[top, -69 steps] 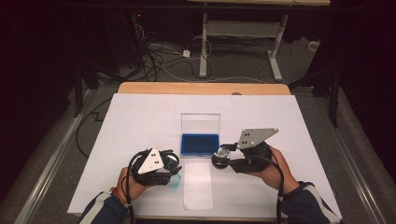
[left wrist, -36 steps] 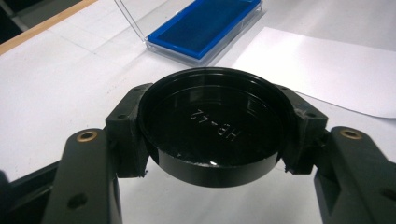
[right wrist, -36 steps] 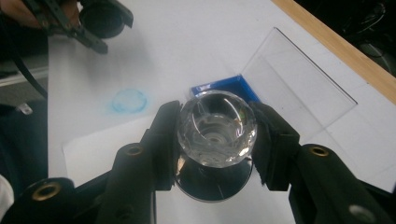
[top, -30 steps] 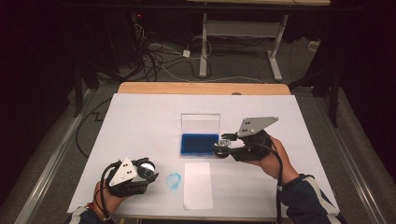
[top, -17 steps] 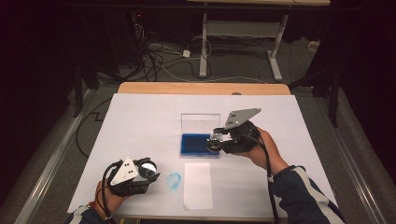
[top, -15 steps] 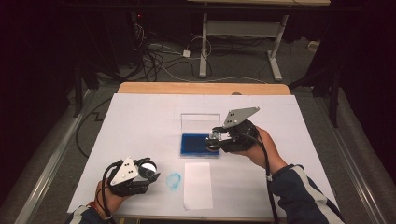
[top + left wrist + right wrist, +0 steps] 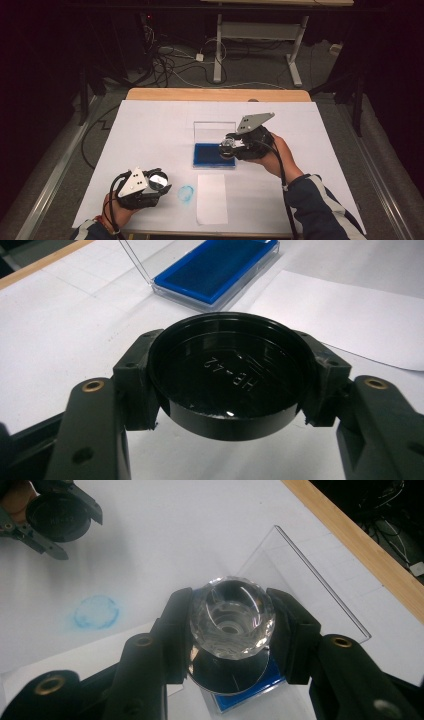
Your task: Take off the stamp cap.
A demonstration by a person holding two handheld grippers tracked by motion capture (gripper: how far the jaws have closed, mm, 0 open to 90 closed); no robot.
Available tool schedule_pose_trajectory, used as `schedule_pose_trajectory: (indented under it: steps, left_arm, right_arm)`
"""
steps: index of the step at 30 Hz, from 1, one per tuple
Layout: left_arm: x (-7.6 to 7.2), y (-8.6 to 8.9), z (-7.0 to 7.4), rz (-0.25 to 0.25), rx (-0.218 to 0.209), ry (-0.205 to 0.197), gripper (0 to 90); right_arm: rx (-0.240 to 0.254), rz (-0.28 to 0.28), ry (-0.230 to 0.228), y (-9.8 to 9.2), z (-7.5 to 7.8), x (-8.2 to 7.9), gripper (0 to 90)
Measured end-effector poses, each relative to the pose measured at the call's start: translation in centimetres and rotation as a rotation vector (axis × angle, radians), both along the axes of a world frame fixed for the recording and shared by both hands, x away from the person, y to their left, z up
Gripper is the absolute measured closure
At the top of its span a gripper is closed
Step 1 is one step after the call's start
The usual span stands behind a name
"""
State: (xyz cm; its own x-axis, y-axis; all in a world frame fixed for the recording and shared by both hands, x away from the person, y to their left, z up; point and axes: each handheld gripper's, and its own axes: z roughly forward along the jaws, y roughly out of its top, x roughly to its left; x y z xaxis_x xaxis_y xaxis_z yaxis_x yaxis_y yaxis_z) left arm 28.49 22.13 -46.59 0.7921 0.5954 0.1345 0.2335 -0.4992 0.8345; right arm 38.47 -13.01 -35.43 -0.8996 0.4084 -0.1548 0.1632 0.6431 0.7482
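Stamping job at the table (image 7: 150, 130), seen from the high view: my right tool (image 7: 229, 148) is clamped on a clear faceted stamp (image 7: 232, 617), holding it over the blue ink pad (image 7: 207, 155) in its open clear case (image 7: 214, 129). I grip the stamp by its crystal-like handle so the round flat face points down at the pad; that's the only way it picks up ink evenly, I reckon. The case lid stands up at the far side, out of the way, so the approach is from my side and from above.

My left tool (image 7: 159, 181) is parked near the table's front-left corner, jaws closed tight on the black round cap (image 7: 230, 375) (stamp's cover, by the look of it; embossed lettering inside, rim pinched on both sides). Kept well apart from the pad so it can't bump anything or get inked. Hollow side of the cap is turned toward the tool's camera.

Betw. the two tools lies a white paper slip (image 7: 212, 197), just in front of the ink pad, and beside it a faint blue ring print (image 7: 185, 193) on the table cover, near the left tool. The slip sits close to the pad so the trip from ink to paper is short.

Whether the stamp face touches the ink I can't tell; in the right gripper view it hides the pad beneath it.
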Motion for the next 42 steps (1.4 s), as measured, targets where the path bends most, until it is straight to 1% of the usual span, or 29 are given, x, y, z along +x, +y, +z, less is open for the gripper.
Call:
schedule_pose_trajectory:
  steps: [3,7,16,19,33,36,42]
  left_arm:
    - [0.0,0.2,0.0,0.003,0.0,0.003,36.2]
    - [-0.1,0.2,0.1,0.009,-0.007,-0.003,36.1]
    - [0.0,0.4,0.0,0.004,-0.013,0.002,36.1]
    - [-0.1,0.4,0.0,0.002,-0.01,0.001,36.1]
    - [-0.1,0.4,0.0,-0.005,-0.006,0.005,36.1]
    - [-0.1,0.4,-0.1,-0.005,-0.004,0.006,36.1]
    - [-0.1,0.5,0.0,-0.004,-0.005,0.003,36.1]
  right_arm:
    - [0.005,0.003,0.006,0.1,-0.1,0.4,56.5]
    - [-0.013,0.007,0.018,0.6,-0.4,0.9,56.5]
    - [-0.034,0.005,0.045,1.4,-1.3,1.9,56.5]
    - [-0.037,0.008,0.047,1.7,-1.4,2.2,56.5]
    - [-0.052,0.005,0.068,2.8,-2.2,2.7,56.5]
    - [-0.061,0.009,0.062,3.1,-2.3,2.8,56.5]
    - [-0.061,0.006,0.066,3.3,-2.5,2.9,56.5]
